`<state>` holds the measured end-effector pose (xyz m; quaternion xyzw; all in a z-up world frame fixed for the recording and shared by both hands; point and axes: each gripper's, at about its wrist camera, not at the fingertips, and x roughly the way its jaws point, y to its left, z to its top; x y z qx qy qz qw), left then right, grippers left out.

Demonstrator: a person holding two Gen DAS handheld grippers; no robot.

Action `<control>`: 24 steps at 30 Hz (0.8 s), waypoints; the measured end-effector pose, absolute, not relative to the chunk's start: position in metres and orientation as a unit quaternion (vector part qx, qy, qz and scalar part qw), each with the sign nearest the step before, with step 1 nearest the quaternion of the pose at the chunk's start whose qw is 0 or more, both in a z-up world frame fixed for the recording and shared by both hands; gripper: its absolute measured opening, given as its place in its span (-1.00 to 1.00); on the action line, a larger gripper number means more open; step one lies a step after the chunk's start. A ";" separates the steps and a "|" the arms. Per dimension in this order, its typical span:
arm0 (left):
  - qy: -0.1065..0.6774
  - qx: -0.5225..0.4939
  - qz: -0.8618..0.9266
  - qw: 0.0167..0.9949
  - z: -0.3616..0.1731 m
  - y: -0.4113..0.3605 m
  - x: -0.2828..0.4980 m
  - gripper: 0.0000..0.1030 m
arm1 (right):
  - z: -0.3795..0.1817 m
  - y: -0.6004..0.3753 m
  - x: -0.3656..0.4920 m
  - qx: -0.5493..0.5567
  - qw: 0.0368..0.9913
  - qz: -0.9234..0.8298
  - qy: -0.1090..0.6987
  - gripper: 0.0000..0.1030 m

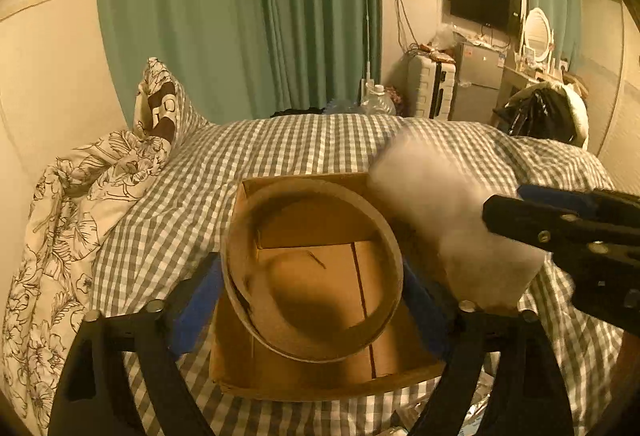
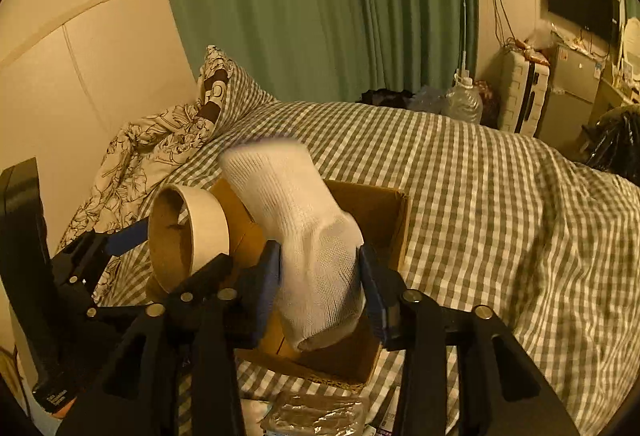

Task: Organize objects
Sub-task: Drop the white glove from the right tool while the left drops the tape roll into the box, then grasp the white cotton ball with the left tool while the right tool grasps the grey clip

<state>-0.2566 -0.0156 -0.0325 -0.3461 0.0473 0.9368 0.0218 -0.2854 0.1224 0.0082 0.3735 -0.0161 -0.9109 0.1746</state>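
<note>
My left gripper [image 1: 312,288] is shut on a wide tape roll [image 1: 240,256] and holds it above an open cardboard box [image 1: 320,384] on the bed. The roll also shows in the right wrist view [image 2: 208,232], held by the left gripper [image 2: 182,248]. My right gripper [image 2: 320,268] is shut on a white sock [image 2: 308,236] and holds it over the same box [image 2: 384,220]. In the left wrist view the sock [image 1: 448,212] is blurred, beside the roll, with the right gripper [image 1: 536,216] behind it.
The box sits on a grey checked bedspread [image 1: 280,152]. A floral quilt [image 1: 76,204] lies at the left by the wall. Green curtains [image 1: 240,16] hang behind the bed. A suitcase [image 1: 432,84], small fridge [image 1: 476,84] and TV [image 1: 484,0] stand at the far right. Foil packets [image 2: 316,416] lie near the box's front.
</note>
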 end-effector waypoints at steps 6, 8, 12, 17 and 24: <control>0.043 -0.336 0.941 0.017 -0.018 -0.014 -0.241 0.93 | 0.037 0.140 -0.266 0.343 0.166 -0.924 -0.025 0.20; 0.046 -0.327 0.944 0.021 -0.008 -0.013 -0.230 0.93 | 0.053 0.149 -0.251 0.329 0.158 -0.931 -0.021 0.21; 0.052 -0.315 0.947 0.024 0.008 -0.008 -0.202 0.97 | 0.079 0.166 -0.219 0.308 0.136 -0.942 0.001 0.27; 0.054 -0.328 0.943 0.018 -0.001 -0.007 -0.169 0.97 | 0.075 0.183 -0.176 0.320 0.107 -0.941 0.028 0.32; 0.035 -0.377 0.926 0.014 -0.057 -0.011 -0.142 0.97 | -0.002 0.180 -0.142 0.388 0.078 -0.917 0.052 0.32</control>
